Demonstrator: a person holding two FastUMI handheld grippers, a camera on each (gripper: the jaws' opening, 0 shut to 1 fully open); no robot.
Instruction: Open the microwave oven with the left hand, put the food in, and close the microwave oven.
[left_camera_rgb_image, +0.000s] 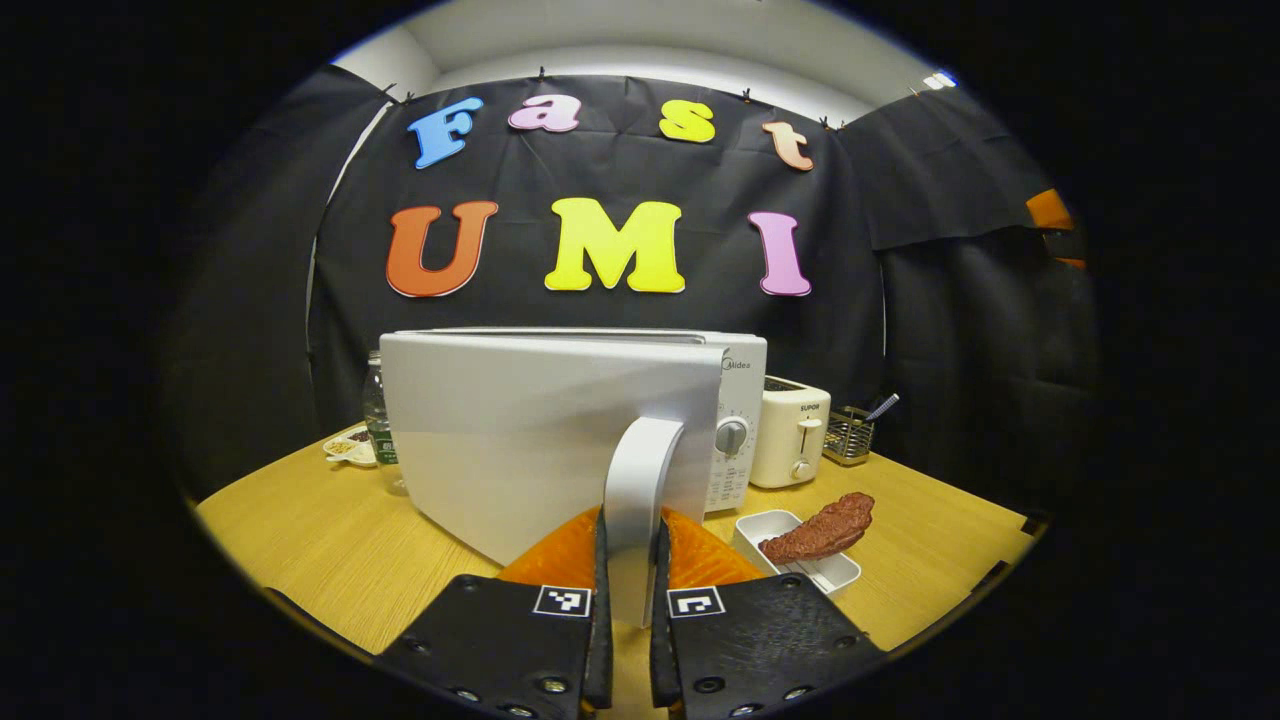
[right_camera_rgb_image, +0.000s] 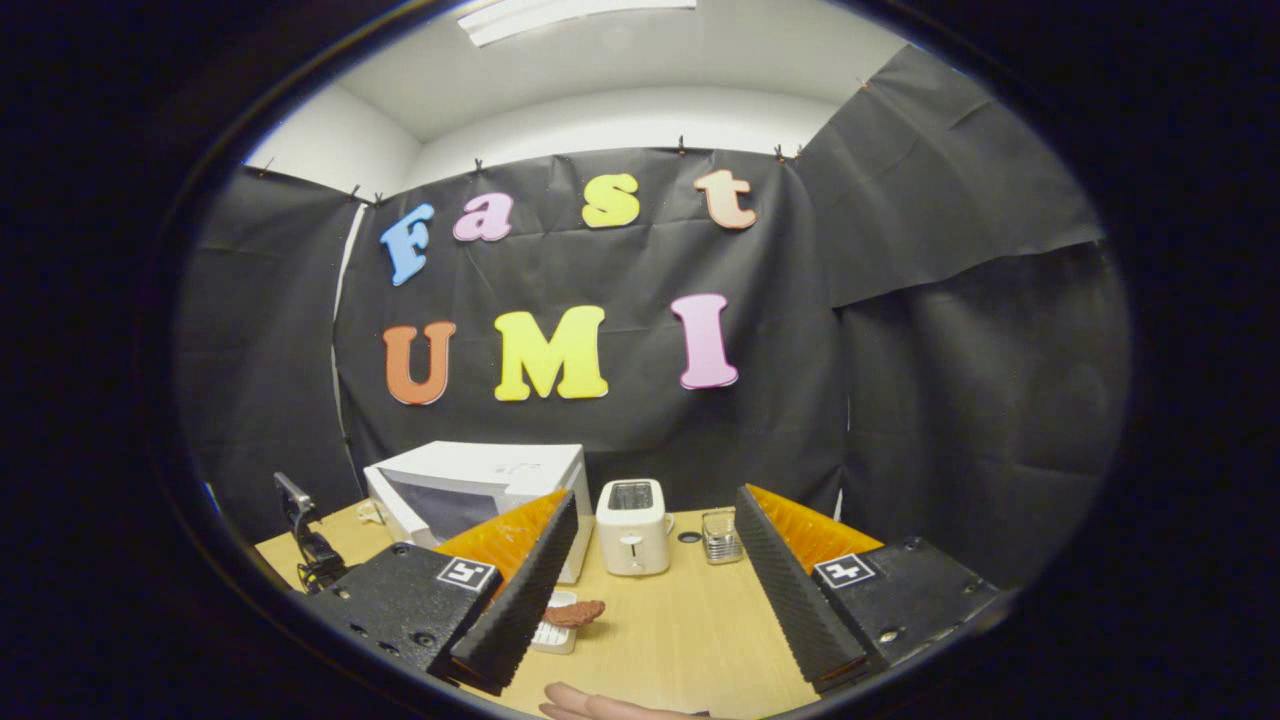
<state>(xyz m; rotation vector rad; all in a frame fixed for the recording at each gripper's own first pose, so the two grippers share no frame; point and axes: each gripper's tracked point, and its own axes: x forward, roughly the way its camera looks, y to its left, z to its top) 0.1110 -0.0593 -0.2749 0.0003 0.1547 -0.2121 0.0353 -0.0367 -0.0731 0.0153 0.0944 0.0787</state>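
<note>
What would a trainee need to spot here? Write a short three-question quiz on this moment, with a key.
1. True or false: the left gripper is shut on the microwave door handle.
2. Where does the brown food lie? A) inside the microwave B) across the small white tray on the table C) on the toaster
3. Fill in: the right gripper is ____ and holds nothing.

Key
1. True: both fingers press on the handle, and the microwave door is swung partly open.
2. B
3. open
</note>
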